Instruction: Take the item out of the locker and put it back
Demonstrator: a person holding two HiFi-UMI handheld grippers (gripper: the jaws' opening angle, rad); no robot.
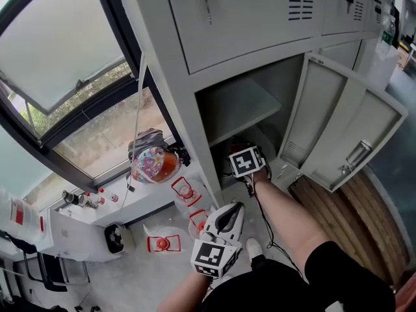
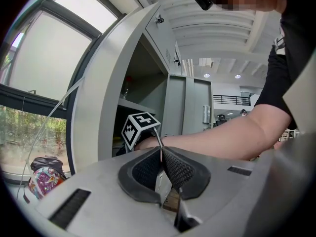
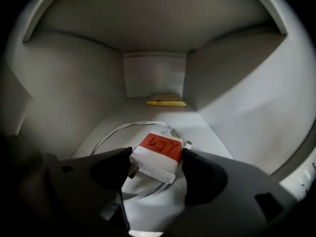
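A white charger [image 3: 159, 149] with a red label lies on its coiled white cable [image 3: 113, 135] on the floor of the locker's [image 1: 188, 103] lower compartment. My right gripper [image 3: 157, 163] reaches into that compartment, and its two dark pads touch the charger's left and right sides. In the head view only this gripper's marker cube [image 1: 247, 161] and the forearm behind it show at the locker mouth. My left gripper [image 2: 162, 154] hangs outside, in front of the locker, with its pads together and nothing between them; it also shows in the head view [image 1: 233, 210].
The locker door [image 1: 338, 129] stands swung open to the right. A shelf [image 1: 240, 106] roofs the lower compartment, and a flat yellow thing [image 3: 165, 101] lies at its back wall. A colourful bag [image 1: 155, 162] and red-and-white items [image 1: 185, 190] sit on the floor by the window.
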